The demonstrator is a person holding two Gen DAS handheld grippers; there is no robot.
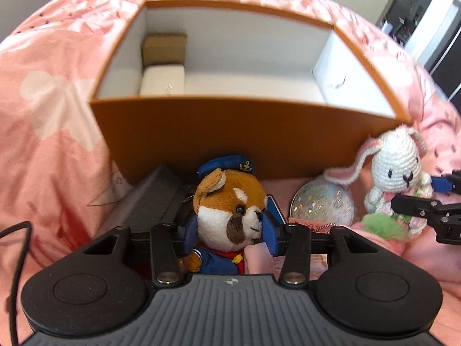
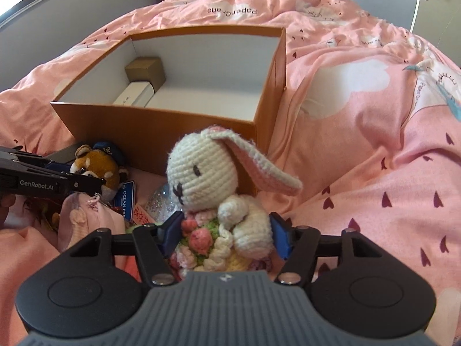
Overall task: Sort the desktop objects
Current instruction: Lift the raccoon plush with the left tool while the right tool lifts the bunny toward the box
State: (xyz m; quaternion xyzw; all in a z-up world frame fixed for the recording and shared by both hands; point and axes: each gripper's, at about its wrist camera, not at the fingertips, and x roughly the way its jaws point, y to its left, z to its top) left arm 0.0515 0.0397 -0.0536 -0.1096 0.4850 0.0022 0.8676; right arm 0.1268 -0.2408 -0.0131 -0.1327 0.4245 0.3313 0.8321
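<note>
A brown-and-white plush dog in a blue sailor cap sits in front of the orange box. My left gripper has its blue pads pressed on both sides of the dog's head. A white crochet rabbit holding a knitted bouquet stands by the box's near right corner. My right gripper is shut around the rabbit's body, pads against the bouquet and the arm. The rabbit also shows in the left wrist view.
The orange box has a white inside holding a small brown box and a white box. A glitter globe, a dark ribbed case, a blue card and a pink pouch lie around the toys on the pink bedspread.
</note>
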